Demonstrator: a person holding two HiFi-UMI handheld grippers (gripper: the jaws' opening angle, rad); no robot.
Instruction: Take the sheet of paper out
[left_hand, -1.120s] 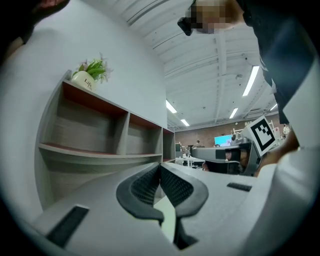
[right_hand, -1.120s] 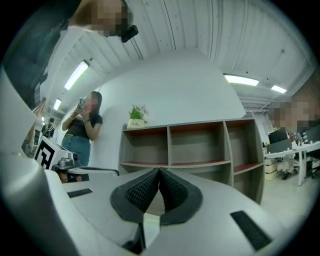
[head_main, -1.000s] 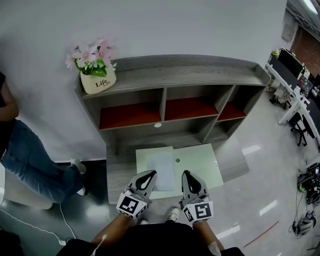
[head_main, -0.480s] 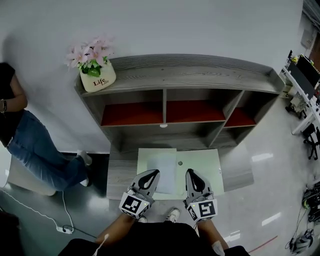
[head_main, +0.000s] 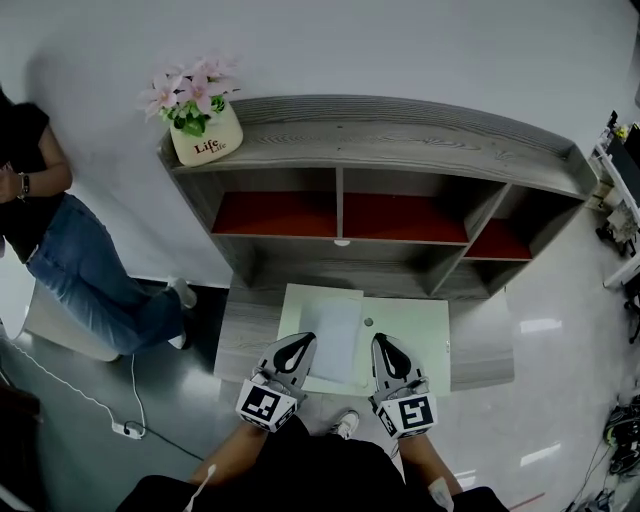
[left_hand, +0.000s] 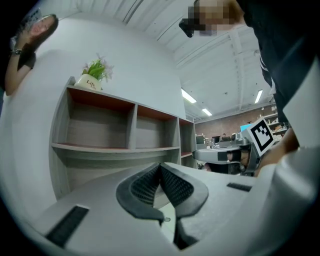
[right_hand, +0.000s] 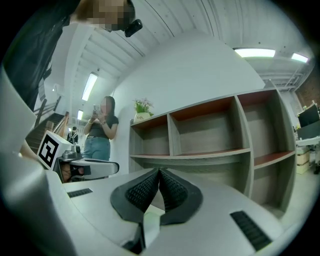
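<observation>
A white sheet of paper (head_main: 332, 338) lies on a pale green folder (head_main: 415, 330) that is spread flat on the low grey desk (head_main: 245, 335), in front of the shelf unit. A small round button (head_main: 368, 322) sits near the folder's middle. My left gripper (head_main: 299, 341) hovers over the folder's near left corner, beside the paper, jaws shut and empty (left_hand: 160, 165). At the paper's right side my right gripper (head_main: 381, 340) is held level above the folder, jaws also shut on nothing (right_hand: 159, 171). Both point toward the shelves.
A grey shelf unit (head_main: 400, 140) with red-backed compartments stands against the wall behind the desk. A flower pot (head_main: 205, 140) sits on its top left corner. A person in jeans (head_main: 70, 250) stands at the left, and a cable (head_main: 120, 425) lies on the floor.
Both grippers have edged slightly forward and down over the folder's near edge, still shut. The head view has swung, so the shelf and the person at the left sit differently.
</observation>
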